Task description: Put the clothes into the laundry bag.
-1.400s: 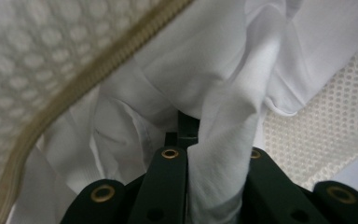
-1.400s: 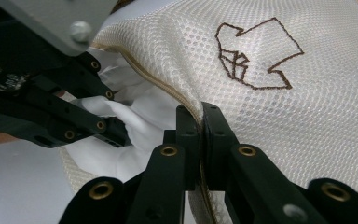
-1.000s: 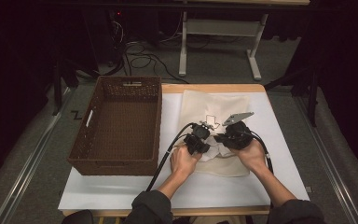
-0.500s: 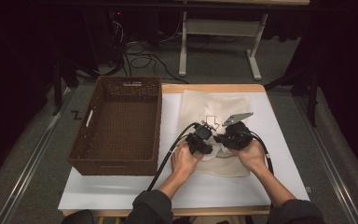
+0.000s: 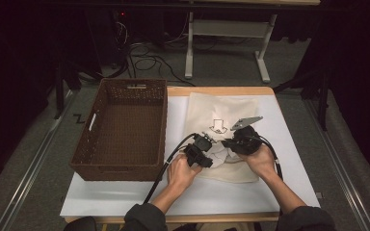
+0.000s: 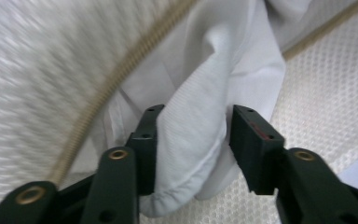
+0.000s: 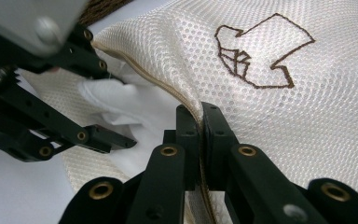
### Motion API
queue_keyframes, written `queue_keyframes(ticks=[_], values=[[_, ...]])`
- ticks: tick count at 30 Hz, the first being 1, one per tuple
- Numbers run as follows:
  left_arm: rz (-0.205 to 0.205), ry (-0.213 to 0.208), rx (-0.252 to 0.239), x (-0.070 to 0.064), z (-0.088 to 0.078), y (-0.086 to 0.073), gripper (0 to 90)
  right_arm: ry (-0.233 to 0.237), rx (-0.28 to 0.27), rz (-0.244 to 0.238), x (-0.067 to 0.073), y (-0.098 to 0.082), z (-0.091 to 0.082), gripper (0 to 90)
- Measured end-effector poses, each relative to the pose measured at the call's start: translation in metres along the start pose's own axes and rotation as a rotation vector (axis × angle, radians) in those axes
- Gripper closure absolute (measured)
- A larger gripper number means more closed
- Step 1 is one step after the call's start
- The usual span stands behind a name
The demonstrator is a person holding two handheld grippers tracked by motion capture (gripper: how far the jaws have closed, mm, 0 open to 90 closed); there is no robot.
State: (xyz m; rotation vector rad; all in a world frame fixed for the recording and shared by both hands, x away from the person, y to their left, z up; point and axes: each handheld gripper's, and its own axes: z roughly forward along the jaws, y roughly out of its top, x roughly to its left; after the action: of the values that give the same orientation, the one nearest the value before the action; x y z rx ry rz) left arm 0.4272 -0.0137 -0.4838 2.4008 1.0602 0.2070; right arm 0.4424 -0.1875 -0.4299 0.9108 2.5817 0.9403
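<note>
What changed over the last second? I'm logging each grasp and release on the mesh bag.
The left claw has just opened its jaws: they now stand apart around a fold of the white cloth, no longer pinching it, and the hand shifted slightly. The right claw stays shut on the zipper edge of the mesh bag, in place. The basket has not moved.
</note>
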Motion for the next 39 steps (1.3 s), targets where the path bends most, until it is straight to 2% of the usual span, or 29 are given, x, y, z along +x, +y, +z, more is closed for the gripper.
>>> queue_keyframes(ticks=[2,5,7,9,10,13,19,21,23,25,28,32,36,39], values=[[-0.002,-0.002,0.009,0.001,0.004,0.000,65.8,0.000,0.001,0.004,0.000,0.000,0.000,87.5],[-0.008,-0.004,0.003,0.003,0.008,0.002,80.9,0.001,0.000,0.001,0.000,0.000,0.001,87.6],[-0.018,-0.023,-0.004,0.004,0.009,0.004,85.5,0.001,0.002,0.005,0.000,0.000,0.001,87.6],[-0.027,-0.042,-0.018,0.005,0.009,0.007,86.5,0.002,0.001,0.003,0.001,0.000,0.001,87.6],[-0.038,-0.042,-0.030,0.004,0.009,0.009,86.7,0.002,0.002,-0.003,0.001,0.000,0.001,87.6],[-0.032,-0.037,-0.041,0.003,0.011,0.017,87.0,0.004,0.000,-0.002,0.001,0.001,0.001,87.6],[-0.079,-0.050,-0.084,0.006,0.016,0.033,87.0,0.004,-0.003,0.006,0.001,0.000,-0.001,87.6],[-0.098,-0.045,-0.106,0.008,0.019,0.037,87.0,0.004,-0.002,0.000,0.000,0.000,-0.002,87.6],[-0.107,-0.022,-0.114,0.010,0.022,0.041,87.0,0.003,0.001,0.007,-0.001,-0.001,-0.002,87.6],[-0.097,0.001,-0.118,0.011,0.024,0.043,86.8,0.004,0.003,0.015,-0.001,-0.001,-0.001,87.6],[-0.090,0.012,-0.114,0.009,0.025,0.041,84.0,0.003,0.007,0.009,-0.001,-0.001,0.001,87.6],[-0.031,0.024,-0.085,0.006,0.016,0.034,69.0,0.004,0.010,0.008,-0.002,0.000,0.002,87.6],[-0.015,0.001,-0.083,0.001,0.003,0.022,53.9,-0.005,0.010,0.017,-0.001,0.000,0.002,87.5],[0.012,-0.002,-0.095,-0.008,-0.007,0.010,48.0,-0.005,0.008,0.014,0.000,-0.002,0.001,87.6]])
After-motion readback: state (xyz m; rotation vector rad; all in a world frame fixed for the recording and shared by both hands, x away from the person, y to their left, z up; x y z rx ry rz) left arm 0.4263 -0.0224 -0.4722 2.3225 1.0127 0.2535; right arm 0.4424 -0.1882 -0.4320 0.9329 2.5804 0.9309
